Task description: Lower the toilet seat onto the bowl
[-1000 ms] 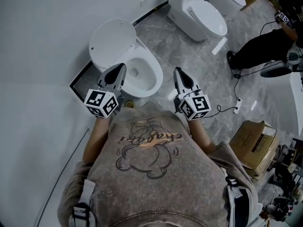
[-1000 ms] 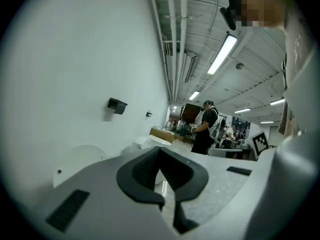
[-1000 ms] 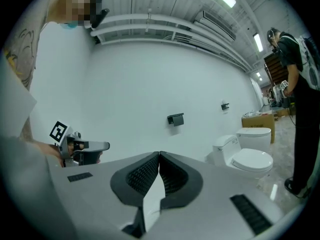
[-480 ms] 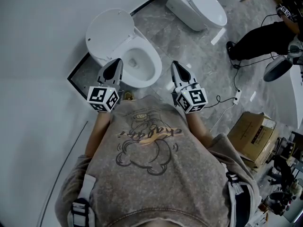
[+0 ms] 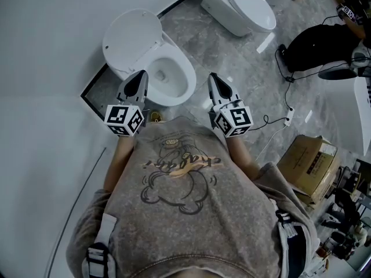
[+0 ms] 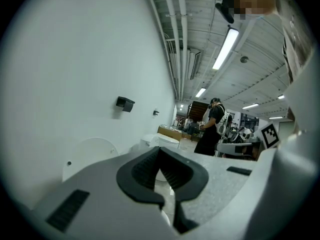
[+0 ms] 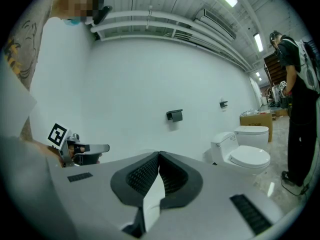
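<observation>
Seat [image 5: 128, 39] stays raised; bowl [image 5: 186, 75] still uncovered.

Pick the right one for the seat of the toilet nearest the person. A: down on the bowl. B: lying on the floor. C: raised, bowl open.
C: the seat stands up behind the bowl, whose inside is open to view.

far toilet [image 5: 246, 10] top-cropped, bystander [image 5: 319, 44] edge-cropped
</observation>
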The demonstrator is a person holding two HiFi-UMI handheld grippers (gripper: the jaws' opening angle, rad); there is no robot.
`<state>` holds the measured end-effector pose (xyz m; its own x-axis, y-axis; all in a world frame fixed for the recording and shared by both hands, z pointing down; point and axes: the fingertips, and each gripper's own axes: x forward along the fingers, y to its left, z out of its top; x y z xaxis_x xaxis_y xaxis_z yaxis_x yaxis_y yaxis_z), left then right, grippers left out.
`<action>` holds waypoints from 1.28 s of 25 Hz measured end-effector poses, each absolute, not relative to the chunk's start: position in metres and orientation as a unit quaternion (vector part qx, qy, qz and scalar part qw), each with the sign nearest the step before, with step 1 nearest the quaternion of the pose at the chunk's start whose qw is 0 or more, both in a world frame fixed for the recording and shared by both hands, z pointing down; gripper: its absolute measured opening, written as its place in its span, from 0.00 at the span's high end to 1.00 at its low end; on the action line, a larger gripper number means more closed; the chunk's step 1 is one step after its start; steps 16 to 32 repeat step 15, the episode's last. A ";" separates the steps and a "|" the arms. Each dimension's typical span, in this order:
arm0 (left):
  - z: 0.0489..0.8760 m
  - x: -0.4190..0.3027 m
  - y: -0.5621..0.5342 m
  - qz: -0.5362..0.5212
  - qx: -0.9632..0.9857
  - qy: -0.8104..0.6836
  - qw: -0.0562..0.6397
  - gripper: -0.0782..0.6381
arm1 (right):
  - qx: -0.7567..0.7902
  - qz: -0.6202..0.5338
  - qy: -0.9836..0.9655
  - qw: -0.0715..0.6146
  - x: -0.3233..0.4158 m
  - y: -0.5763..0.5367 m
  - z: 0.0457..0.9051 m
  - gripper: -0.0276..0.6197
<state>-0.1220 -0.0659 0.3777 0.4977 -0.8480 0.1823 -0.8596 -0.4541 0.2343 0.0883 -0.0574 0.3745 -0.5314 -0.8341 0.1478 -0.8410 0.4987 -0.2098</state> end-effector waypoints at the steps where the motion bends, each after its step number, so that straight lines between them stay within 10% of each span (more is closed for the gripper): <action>1: 0.377 -0.122 -0.066 0.019 0.852 -0.502 0.149 0.88 | 0.484 0.128 -0.866 0.013 0.088 -0.058 0.374 0.92; 32: 0.370 -0.120 -0.058 0.019 0.850 -0.505 0.147 0.88 | 0.475 0.123 -0.871 0.012 0.091 -0.051 0.367 0.92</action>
